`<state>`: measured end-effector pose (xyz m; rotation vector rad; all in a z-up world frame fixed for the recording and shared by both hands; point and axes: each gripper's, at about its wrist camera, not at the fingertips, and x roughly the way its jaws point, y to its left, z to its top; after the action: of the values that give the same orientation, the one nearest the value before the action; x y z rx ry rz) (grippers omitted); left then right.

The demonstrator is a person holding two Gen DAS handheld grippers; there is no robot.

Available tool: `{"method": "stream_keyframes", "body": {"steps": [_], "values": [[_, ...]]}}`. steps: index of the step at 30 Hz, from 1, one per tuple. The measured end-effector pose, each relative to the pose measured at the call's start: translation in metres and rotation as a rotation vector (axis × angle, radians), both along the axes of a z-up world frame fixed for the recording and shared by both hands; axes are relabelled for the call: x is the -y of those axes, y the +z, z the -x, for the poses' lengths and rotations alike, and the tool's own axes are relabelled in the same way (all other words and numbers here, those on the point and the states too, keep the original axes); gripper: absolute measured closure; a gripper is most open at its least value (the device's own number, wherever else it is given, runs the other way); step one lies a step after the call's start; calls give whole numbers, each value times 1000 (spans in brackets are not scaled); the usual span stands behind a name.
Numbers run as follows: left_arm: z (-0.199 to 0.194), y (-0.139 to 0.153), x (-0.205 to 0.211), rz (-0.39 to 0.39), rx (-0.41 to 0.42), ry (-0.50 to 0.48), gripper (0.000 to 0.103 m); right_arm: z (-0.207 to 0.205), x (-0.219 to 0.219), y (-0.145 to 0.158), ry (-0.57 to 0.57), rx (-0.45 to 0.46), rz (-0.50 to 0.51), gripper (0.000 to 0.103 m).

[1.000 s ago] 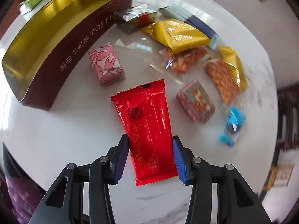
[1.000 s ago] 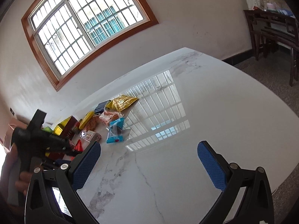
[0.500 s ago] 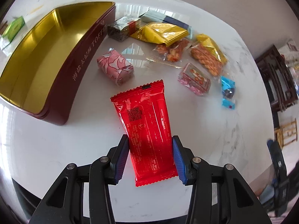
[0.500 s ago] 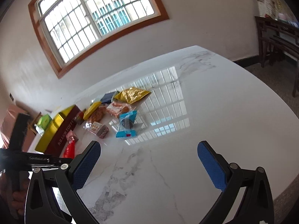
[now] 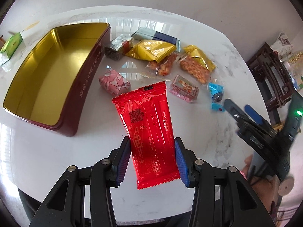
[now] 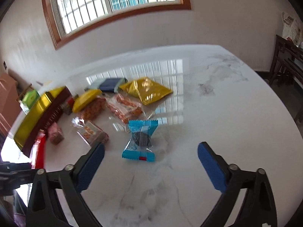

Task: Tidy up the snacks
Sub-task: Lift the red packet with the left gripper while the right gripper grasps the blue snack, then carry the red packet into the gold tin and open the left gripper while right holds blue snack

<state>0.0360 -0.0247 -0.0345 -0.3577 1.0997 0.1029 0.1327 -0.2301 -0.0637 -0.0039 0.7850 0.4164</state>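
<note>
We see a white marble surface (image 5: 47,160), largest. On its left sits an open gold-lined tin (image 5: 47,71), nothing inside. Snacks are scattered to the tin's right: yellow bag (image 5: 151,50), pink box (image 5: 114,82), blue candy (image 6: 141,139). Our left hand-held gripper (image 5: 152,159) is clamped on a red packet (image 5: 149,130), held above the surface. Our right hand-held gripper (image 6: 150,167) is spread wide, holding nothing, just short of the blue candy.

The glossy white marble bench (image 5: 47,151) carries an open gold-lined tin (image 5: 47,79) on the left, with a green packet (image 5: 11,45) beyond it. To the tin's right lie a pink wrapped block (image 5: 114,82), yellow bags (image 5: 151,50), orange snack packets (image 5: 195,71) and, nearest right, a blue candy wrapper (image 6: 141,139).
</note>
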Motion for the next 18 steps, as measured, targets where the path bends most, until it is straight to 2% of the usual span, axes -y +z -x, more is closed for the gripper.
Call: {"method": "stream_keyframes", "body": {"steps": [1, 4, 6, 7, 8, 9, 13, 18], "values": [[0, 2, 0, -1, 5, -4, 57, -4, -4, -4, 5, -16, 14, 18], [0, 6, 1, -14, 16, -14, 57, -15, -14, -12, 11, -45, 59, 24], [1, 11, 3, -32, 34, -24, 57, -21, -20, -16, 3, -59, 103, 32], [2, 14, 5, -44, 43, -26, 57, -22, -21, -18, -2, -56, 127, 45], [2, 16, 5, -53, 50, -28, 57, -21, -22, -18, -3, -43, 144, 63], [2, 18, 5, -60, 57, -30, 57, -20, -21, -18, -15, -26, 167, 66], [4, 26, 4, -79, 83, -28, 57, -18, -7, -17, -33, -31, 153, 67], [7, 36, 1, -120, 117, -27, 57, -23, 30, -16, -141, -44, 108, 68]]}}
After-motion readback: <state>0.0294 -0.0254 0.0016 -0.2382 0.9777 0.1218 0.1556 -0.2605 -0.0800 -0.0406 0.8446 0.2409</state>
